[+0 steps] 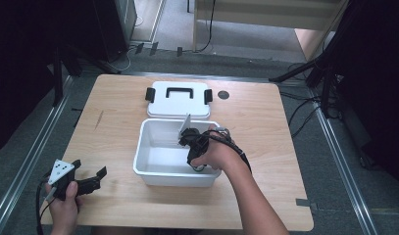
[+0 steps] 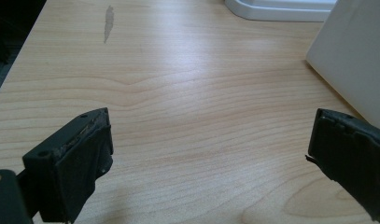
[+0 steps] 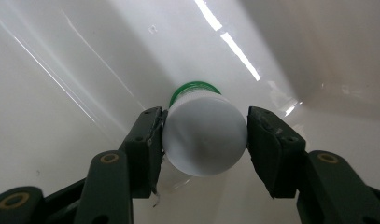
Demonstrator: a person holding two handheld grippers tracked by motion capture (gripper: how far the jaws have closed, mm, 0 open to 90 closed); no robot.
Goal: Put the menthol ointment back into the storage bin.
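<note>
At the near left corner of the wooden table (image 1: pixel 113 107), the left gripper (image 1: pixel 89 178) rests idle in the person's hand with its jaws spread wide and nothing between them; its own view looks across bare wood grain toward the side wall of the bin. To its right, in the middle of the table, stands the open white plastic bin (image 1: pixel 153 166), and just beyond its far rim lies the white lid (image 1: pixel 177 105) with its black handle and two black latches. The right gripper (image 3: pixel 204 135) reaches down into the bin near its right near corner, jaws closed against both sides of a small white bottle (image 3: pixel 204 133) with a green cap (image 3: pixel 193 87), the cap end pointing toward the bin's floor. To do this step well, I would judge it best to keep the squeeze even and centred on the round body so it cannot roll out, and to move straight up or down, clear of the bin wall. No brand, label or writing can be read on the bottle, bin or lid.
</note>
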